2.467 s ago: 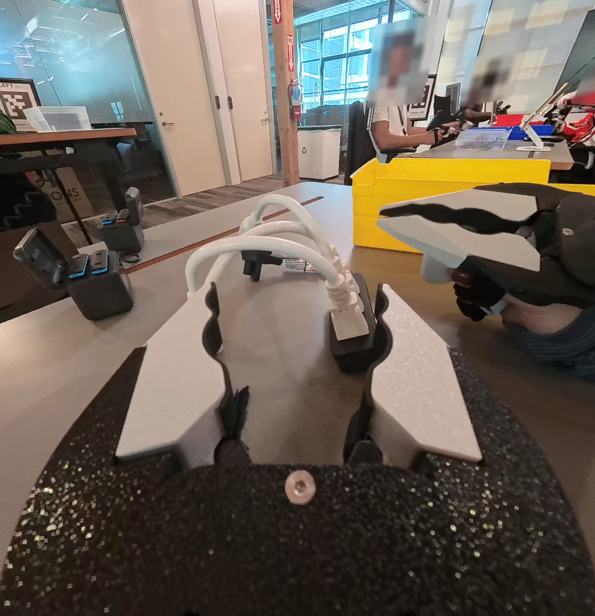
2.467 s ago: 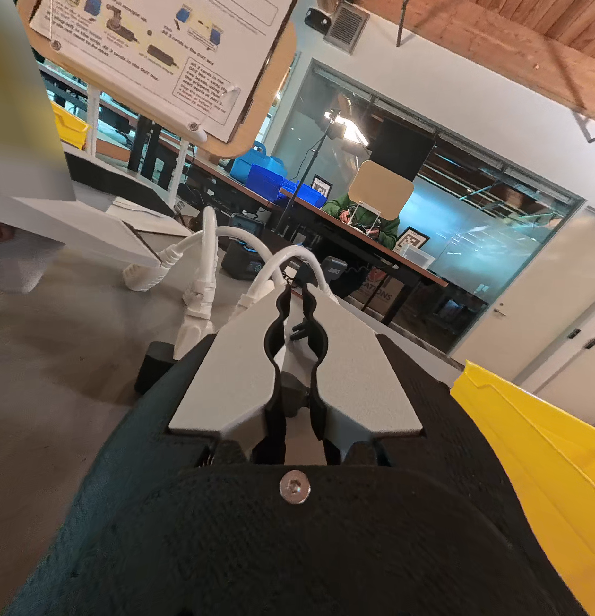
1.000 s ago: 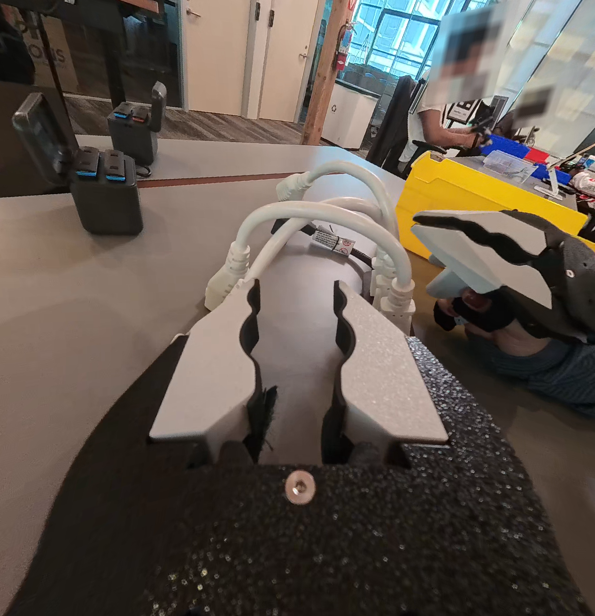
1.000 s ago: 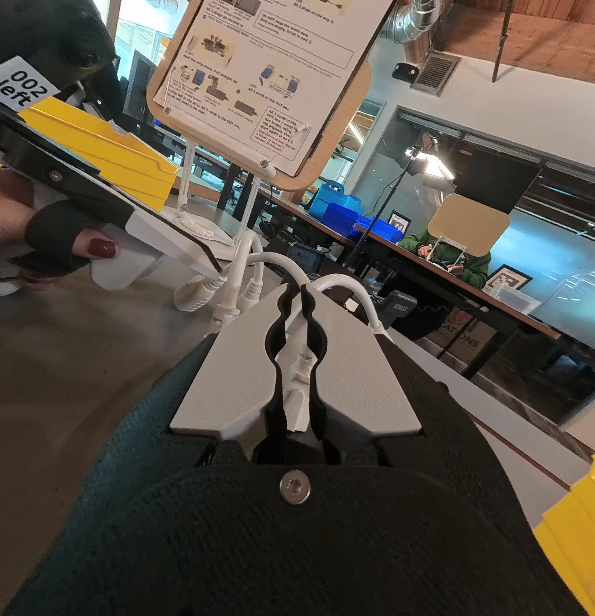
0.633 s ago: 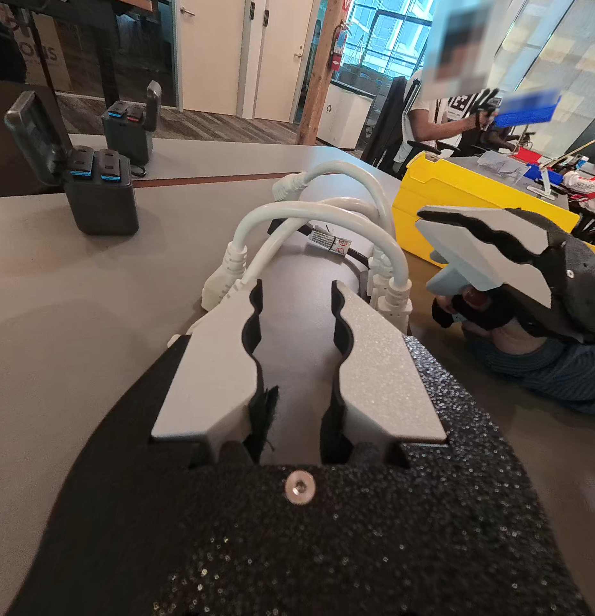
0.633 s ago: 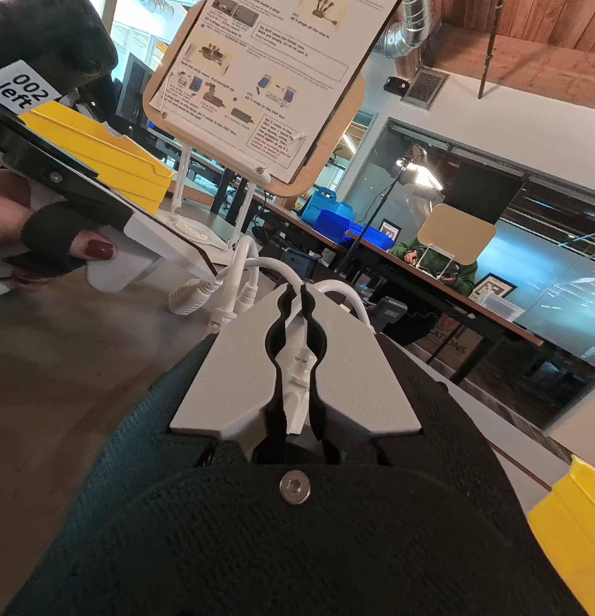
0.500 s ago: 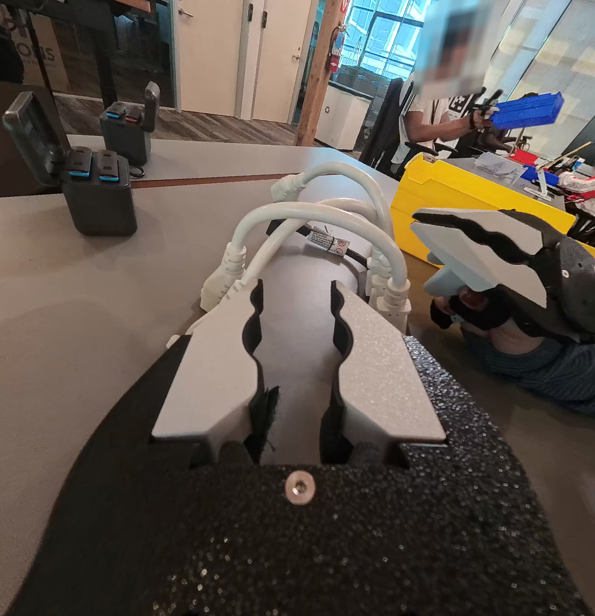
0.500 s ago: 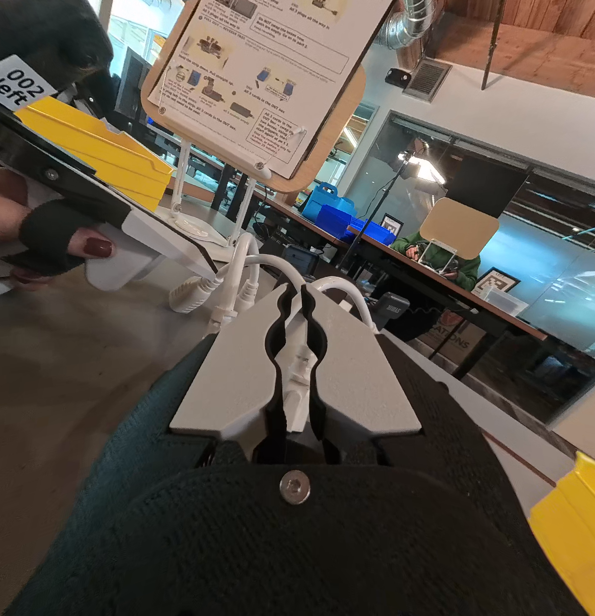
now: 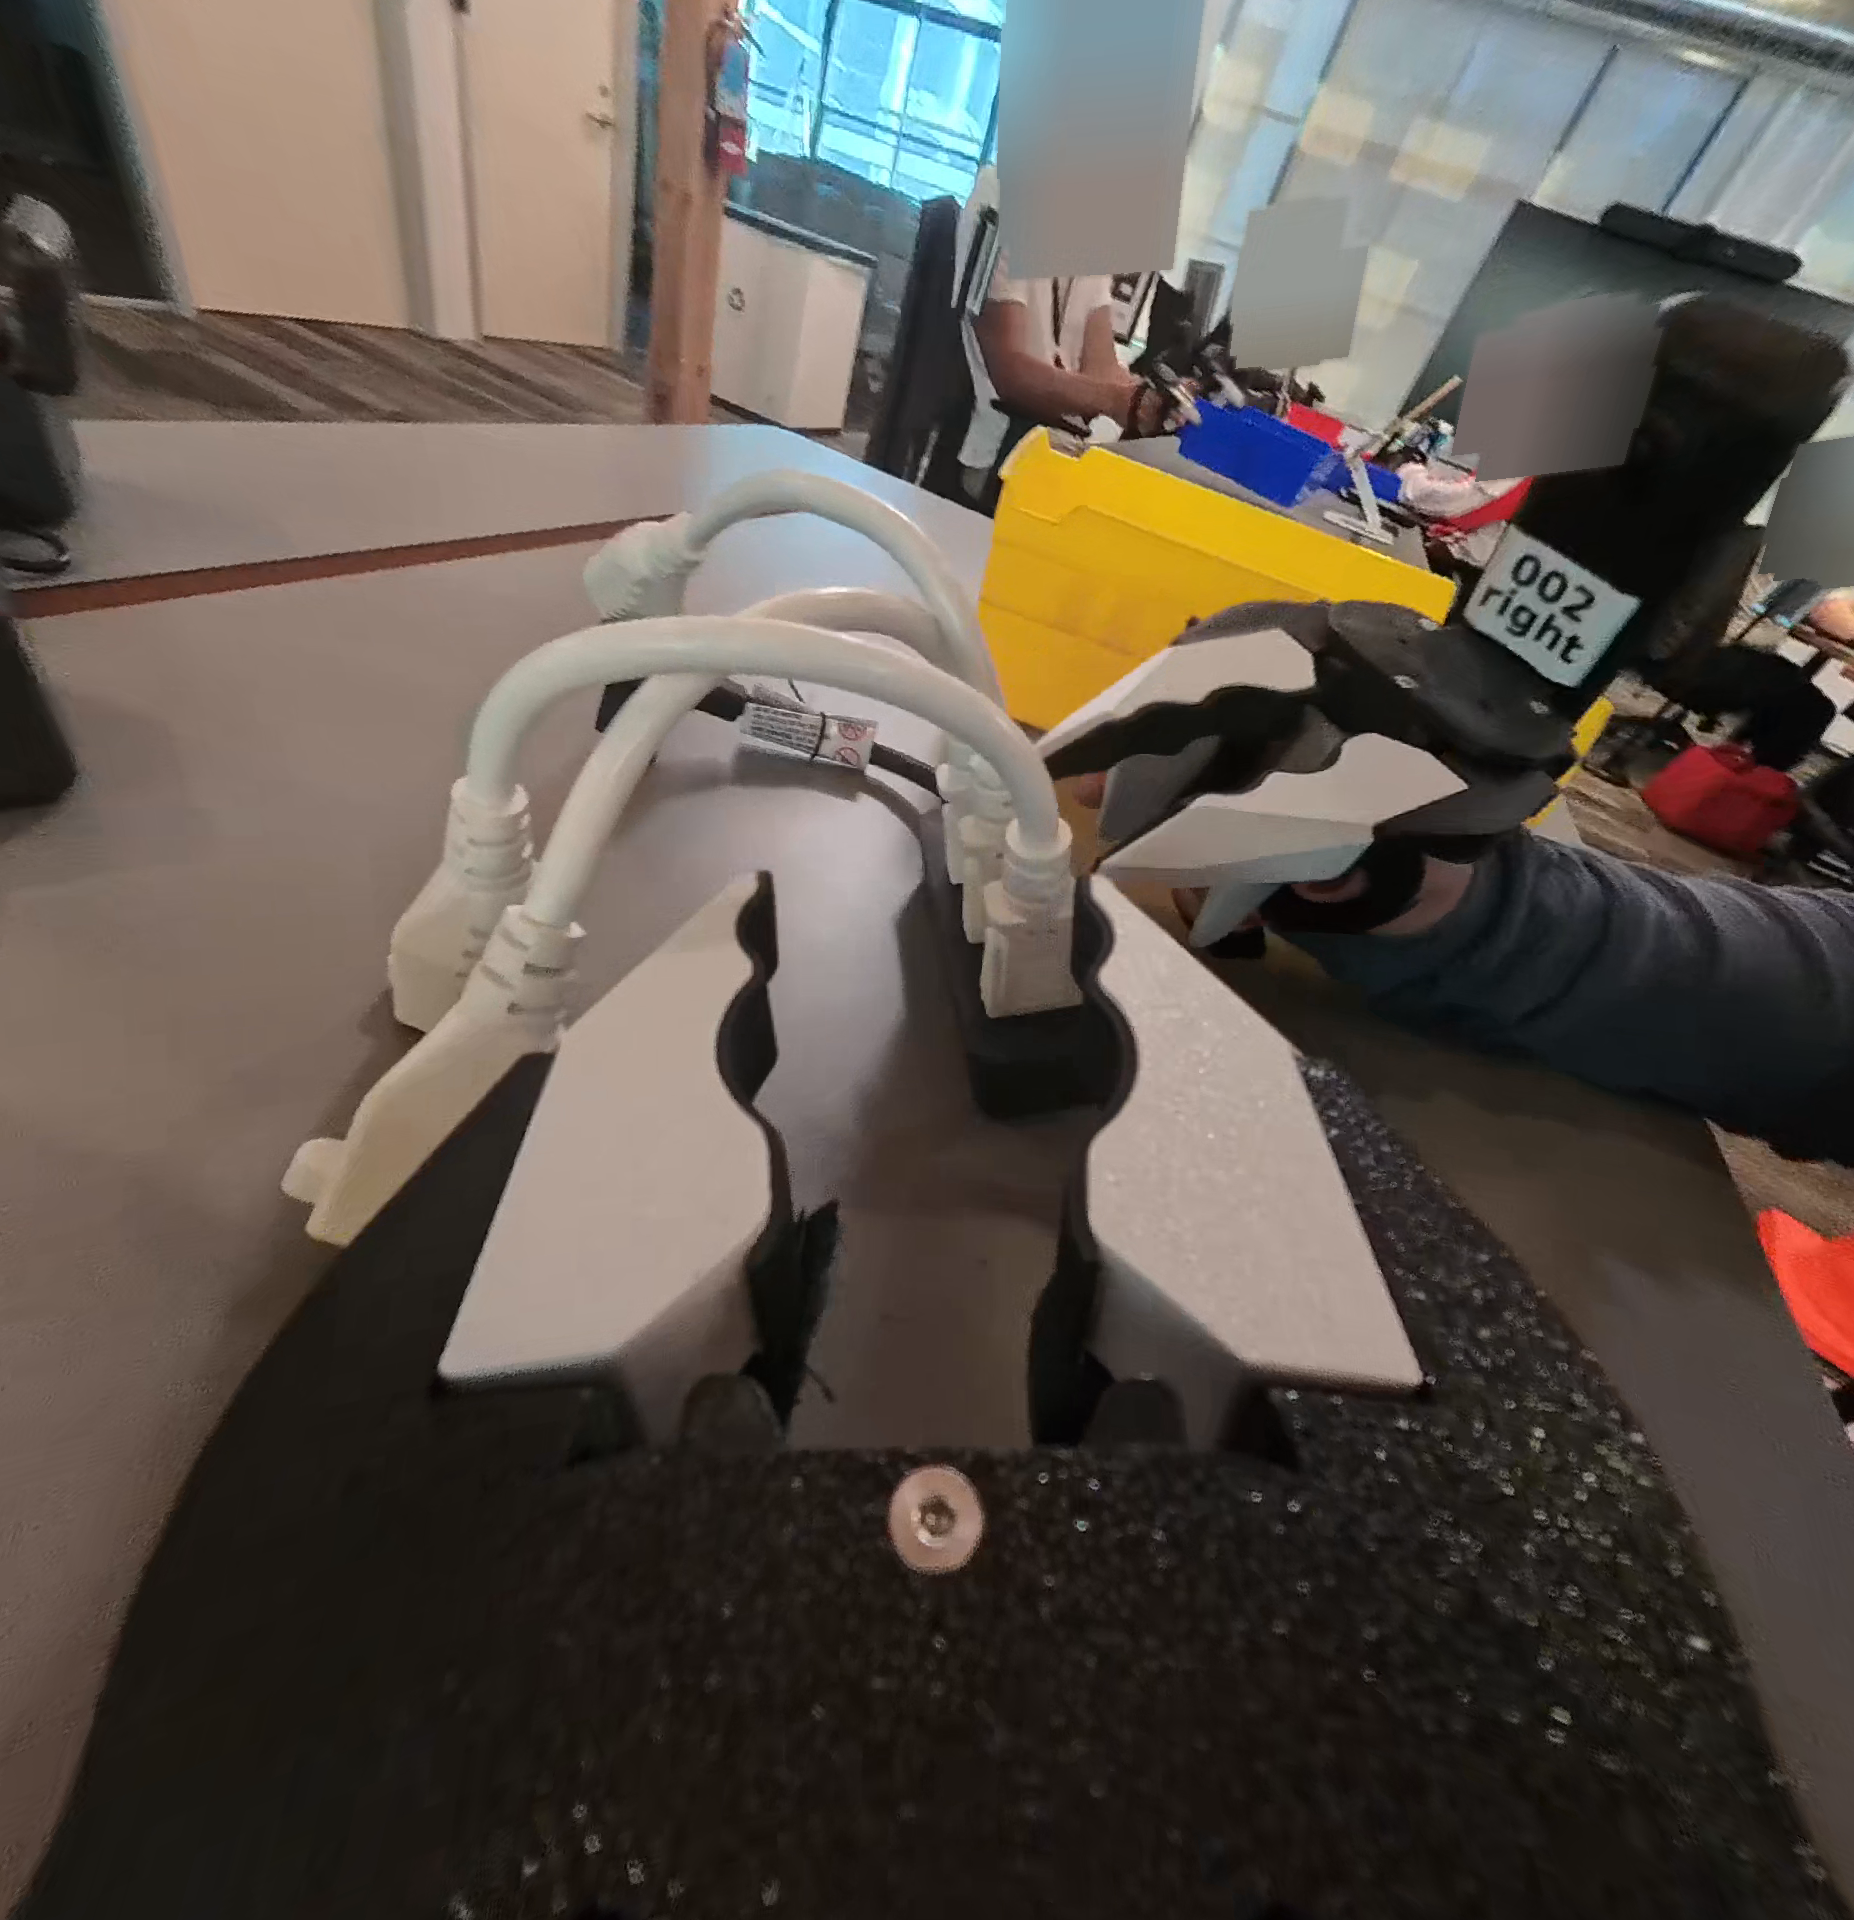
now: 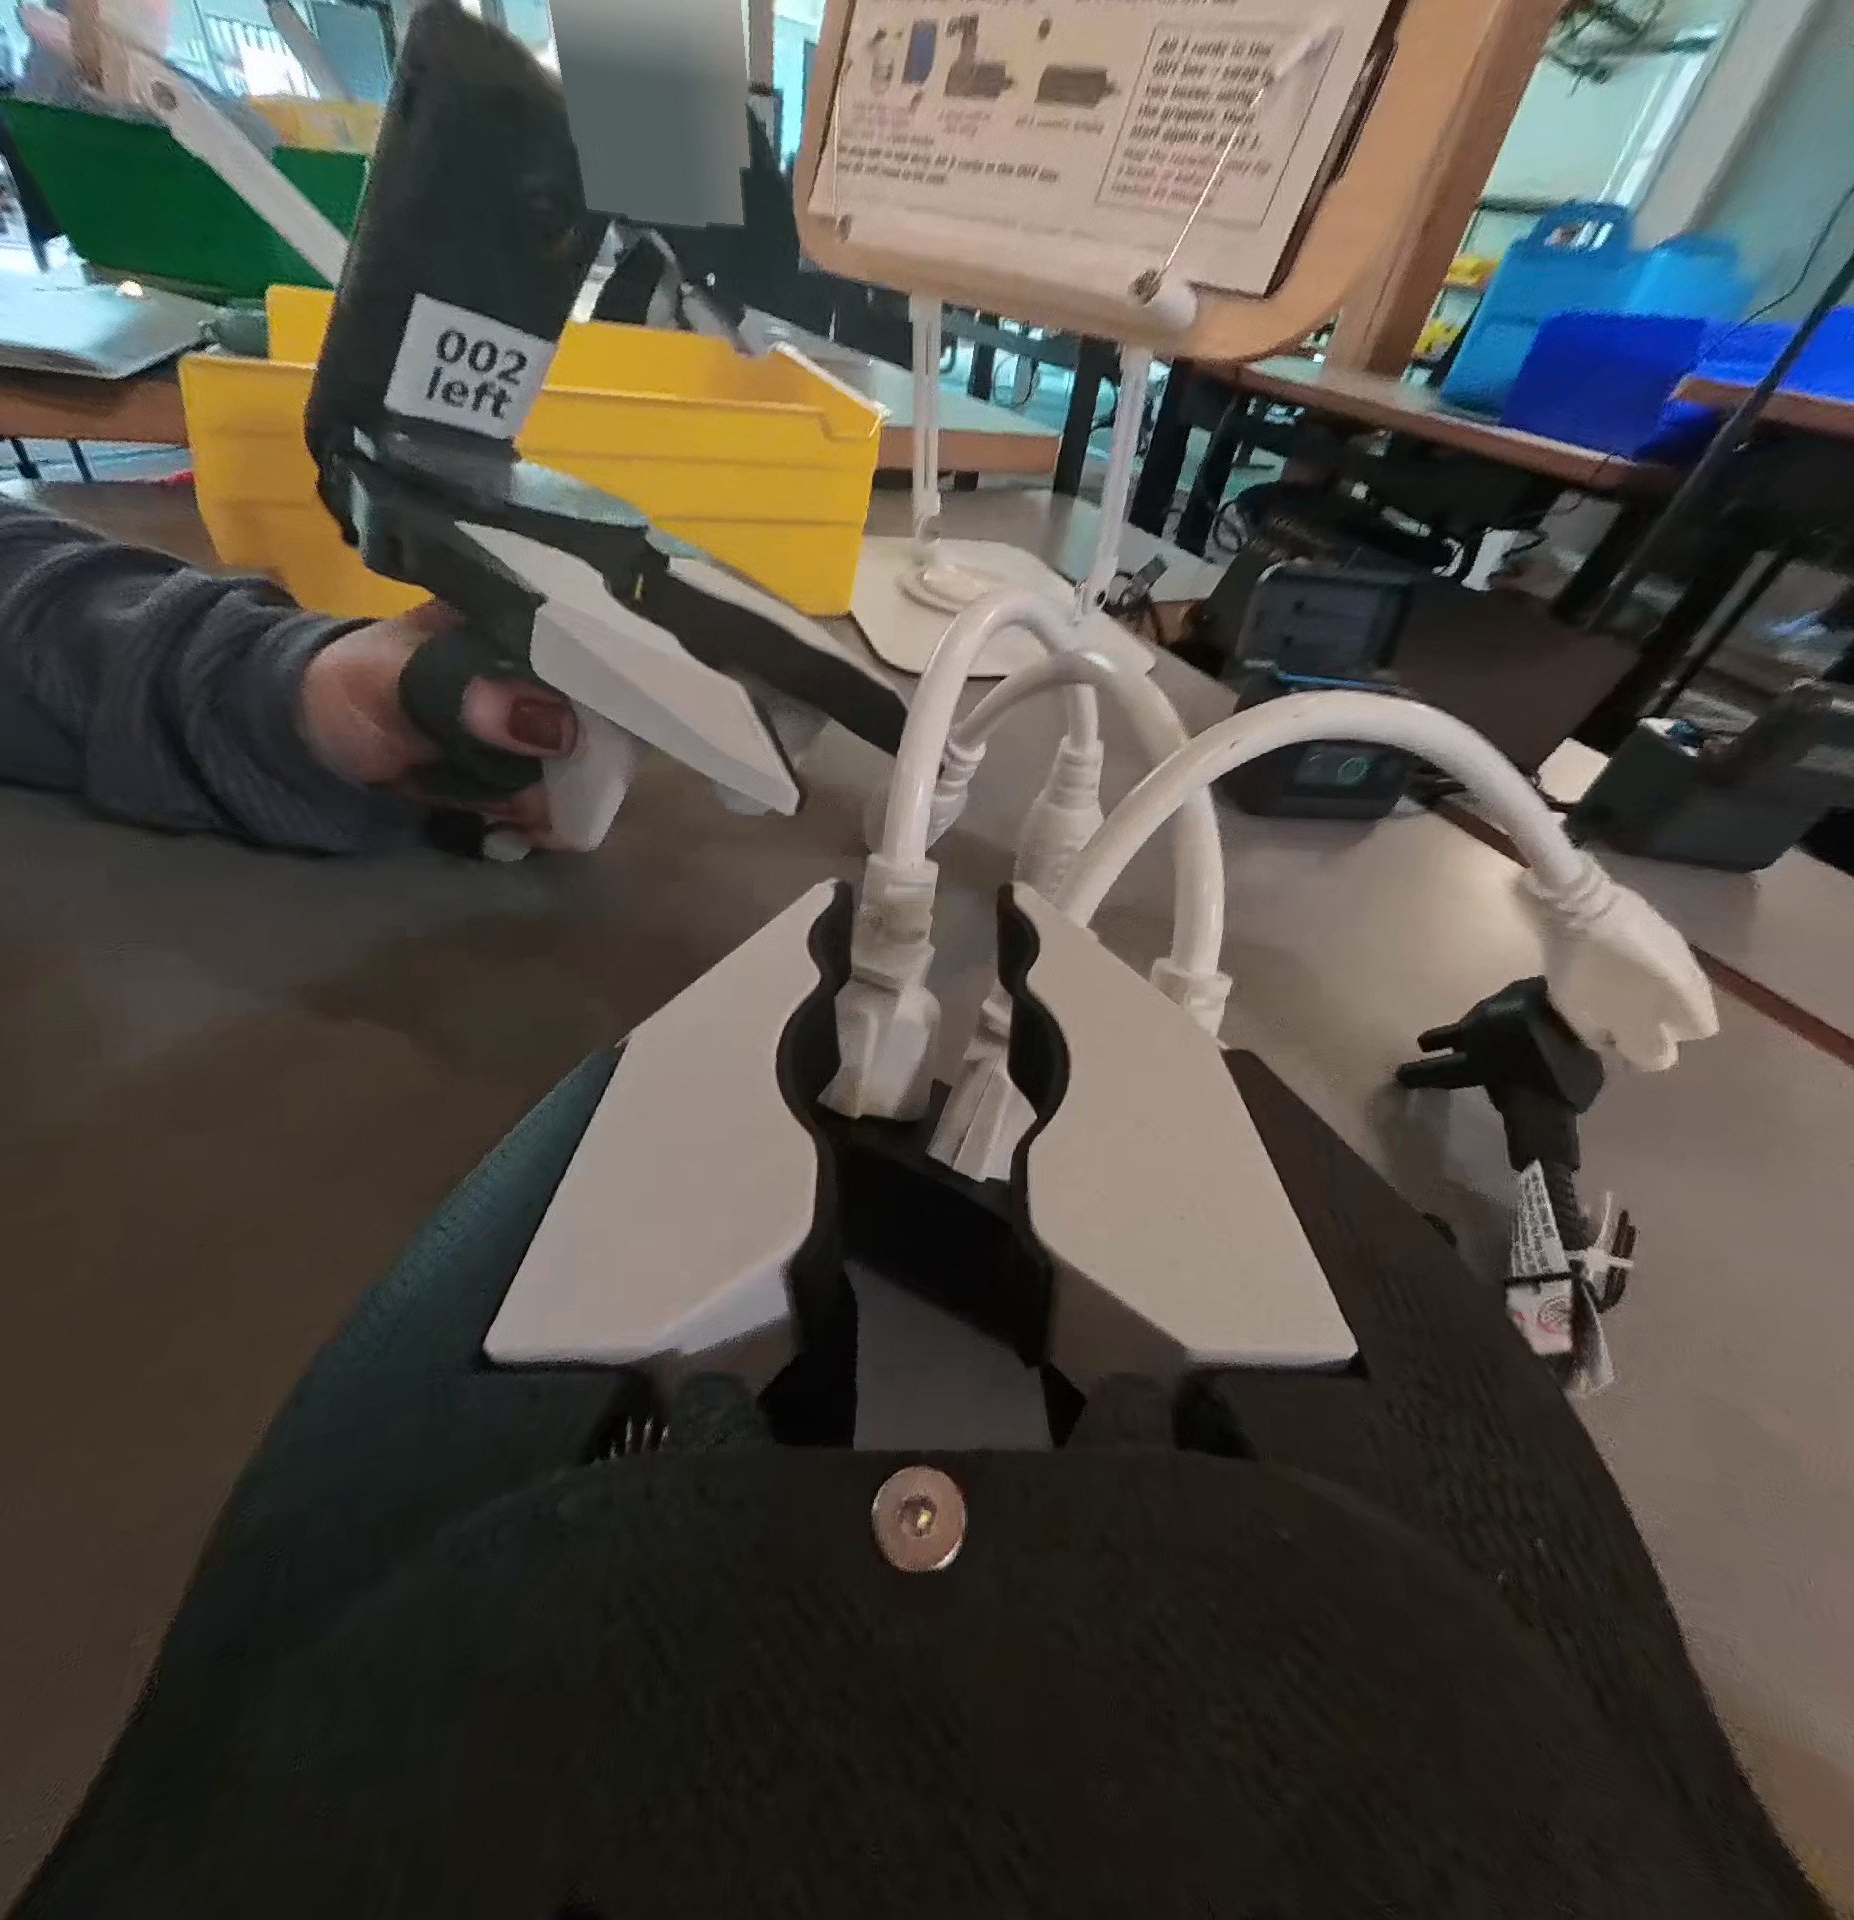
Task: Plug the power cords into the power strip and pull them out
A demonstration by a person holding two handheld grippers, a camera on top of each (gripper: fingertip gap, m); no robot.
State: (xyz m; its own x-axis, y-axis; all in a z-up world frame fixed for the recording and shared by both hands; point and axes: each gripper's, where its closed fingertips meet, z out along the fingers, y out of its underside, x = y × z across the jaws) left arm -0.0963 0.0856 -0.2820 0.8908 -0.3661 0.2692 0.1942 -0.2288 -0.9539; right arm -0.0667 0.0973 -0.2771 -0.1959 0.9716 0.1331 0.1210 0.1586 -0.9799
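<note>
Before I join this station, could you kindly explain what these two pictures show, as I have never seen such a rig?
There is no robot here: a person holds a two-finger clamp tool in each hand. Each picture comes from a camera on one tool, looking forward along its fingers. One shows the left gripper, open above the grey table, with nothing in it. The other shows the right gripper, also open, its fingers on either side of a white plug that stands in the black power strip. Three short white cords arch up from the strip, and their other ends are loose. A yellow bin and a sign stand sit behind.
</note>
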